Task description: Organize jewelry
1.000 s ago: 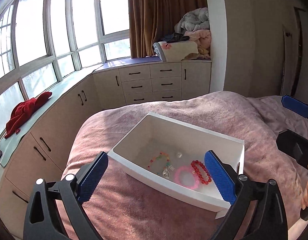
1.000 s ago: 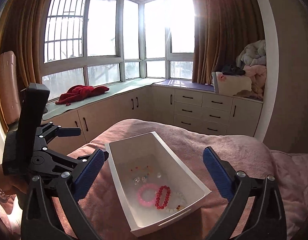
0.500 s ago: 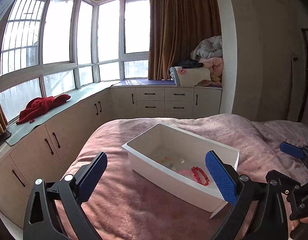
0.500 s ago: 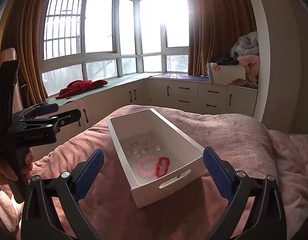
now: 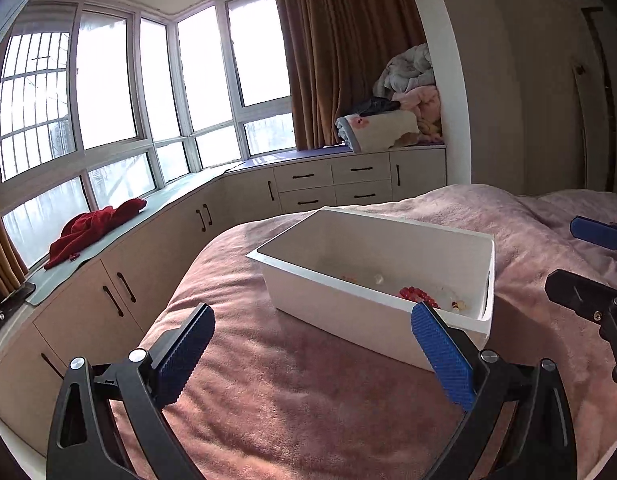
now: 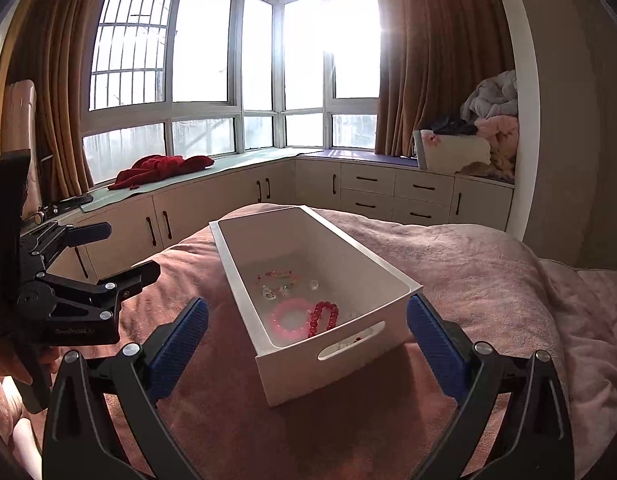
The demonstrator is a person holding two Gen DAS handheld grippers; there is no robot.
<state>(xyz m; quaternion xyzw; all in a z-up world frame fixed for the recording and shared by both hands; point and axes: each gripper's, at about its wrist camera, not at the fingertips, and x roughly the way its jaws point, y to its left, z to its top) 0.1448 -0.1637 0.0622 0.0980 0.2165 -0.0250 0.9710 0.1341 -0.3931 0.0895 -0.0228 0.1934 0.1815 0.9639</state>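
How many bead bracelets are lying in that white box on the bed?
3 clearly: a pink bead bracelet near the handle end, a red bead bracelet touching it, and a multicolored bracelet farther back. A pale strand by the handle may be another.
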